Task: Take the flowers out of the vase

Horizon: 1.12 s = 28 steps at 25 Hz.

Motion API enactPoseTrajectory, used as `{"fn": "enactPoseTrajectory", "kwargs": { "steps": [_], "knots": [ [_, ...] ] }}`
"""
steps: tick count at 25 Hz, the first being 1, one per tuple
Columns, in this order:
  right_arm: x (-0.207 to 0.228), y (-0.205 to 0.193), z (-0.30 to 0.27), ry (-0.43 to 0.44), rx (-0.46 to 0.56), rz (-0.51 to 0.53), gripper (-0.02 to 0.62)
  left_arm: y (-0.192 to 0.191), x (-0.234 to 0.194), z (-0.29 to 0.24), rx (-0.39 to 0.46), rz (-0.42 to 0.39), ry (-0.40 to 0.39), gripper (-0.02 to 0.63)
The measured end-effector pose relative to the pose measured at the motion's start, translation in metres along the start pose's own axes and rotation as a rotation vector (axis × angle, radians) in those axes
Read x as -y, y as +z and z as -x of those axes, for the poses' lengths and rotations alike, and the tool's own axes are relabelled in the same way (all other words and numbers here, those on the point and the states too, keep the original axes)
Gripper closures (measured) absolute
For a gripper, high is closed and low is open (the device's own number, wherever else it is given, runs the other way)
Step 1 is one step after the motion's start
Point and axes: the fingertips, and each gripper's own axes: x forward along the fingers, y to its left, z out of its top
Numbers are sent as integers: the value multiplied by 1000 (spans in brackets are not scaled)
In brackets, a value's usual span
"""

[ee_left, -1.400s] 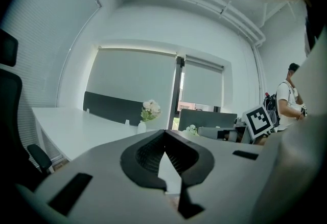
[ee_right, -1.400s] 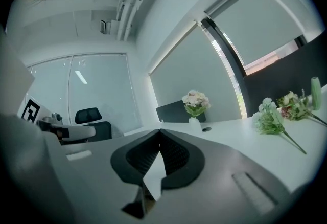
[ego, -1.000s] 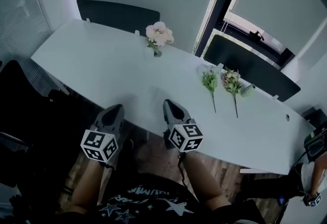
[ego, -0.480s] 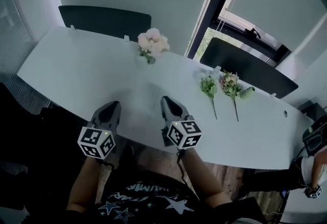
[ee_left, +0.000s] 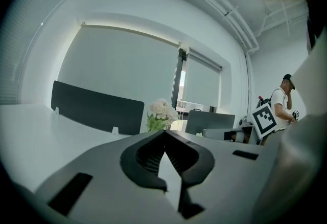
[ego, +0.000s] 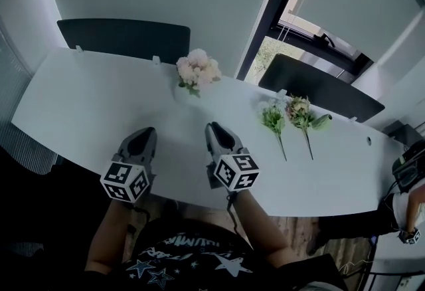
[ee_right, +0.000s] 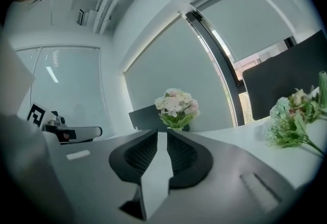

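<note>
Our left gripper [ego: 143,135] jaws sit shut, empty; right gripper [ego: 216,130] jaws are opening (nothing between), prob. readying for the bouquet [ego: 197,70] ahead.

A pale pink bouquet [ego: 197,70] stands upright in a small vase [ee_right: 175,128] near the far edge of the white table [ego: 93,103]; well to its right lie a green sprig [ego: 273,117] and a pink-and-yellow stem [ego: 299,110], flat, side by side, blooms toward the far edge.
</note>
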Motion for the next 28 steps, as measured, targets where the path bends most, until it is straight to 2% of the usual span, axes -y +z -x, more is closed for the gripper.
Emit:
{"fn": "enactPoseTrajectory", "kwargs": {
  "steps": [4,12,17,21,28],
  "knots": [
    [1,1,-25,-23,-2,6,502,3,-20,-20,-10,-11,-37,597],
    [7,-7,-70,-78,5,-46,370,14,-56,-57,-19,-46,-103,598],
    [13,-22,-98,-109,-9,-105,289,11,-80,-73,-31,-69,-85,597],
    [16,-31,-118,-108,-26,-104,273,3,-90,-85,-35,-52,-99,597],
    [34,-23,-147,-117,-11,-78,273,-2,-103,-113,-46,-51,-115,595]
  ]
}}
